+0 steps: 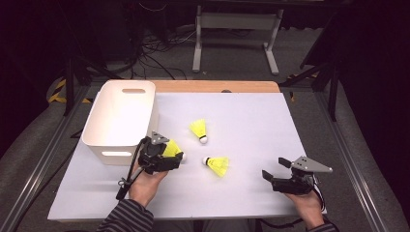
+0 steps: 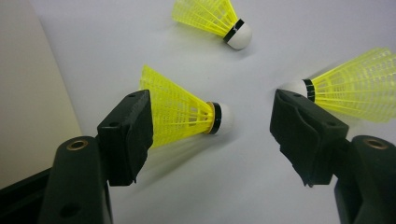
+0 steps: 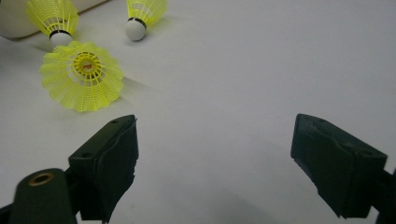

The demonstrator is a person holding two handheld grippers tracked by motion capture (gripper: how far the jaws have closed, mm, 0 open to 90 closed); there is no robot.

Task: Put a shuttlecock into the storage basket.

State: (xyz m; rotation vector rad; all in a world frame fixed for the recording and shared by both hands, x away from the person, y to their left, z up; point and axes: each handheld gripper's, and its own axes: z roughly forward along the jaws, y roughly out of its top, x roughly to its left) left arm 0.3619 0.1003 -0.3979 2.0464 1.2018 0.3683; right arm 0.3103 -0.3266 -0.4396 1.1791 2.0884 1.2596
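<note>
Three yellow shuttlecocks lie on a white table (image 1: pixel 251 193) beside a white bin (image 1: pixel 121 118). Left gripper (image 2: pixel 212 123), jaws apart, straddles the nearest shuttlecock (image 2: pixel 180 112); right gripper (image 3: pixel 215 154) is spread, empty. Featherlight, crushable skirt: grip the stiffer cork base.

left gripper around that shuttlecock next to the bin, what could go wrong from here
1. The left gripper is open, with one jaw at the thin mesh skirt of the nearest shuttlecock. Closing there could crush the skirt or squirt it sideways.
2. The other jaw sits close to the second shuttlecock, so it may nudge that one.
3. The white bin stands right beside the gripper, so the lift could clip its wall.
</note>
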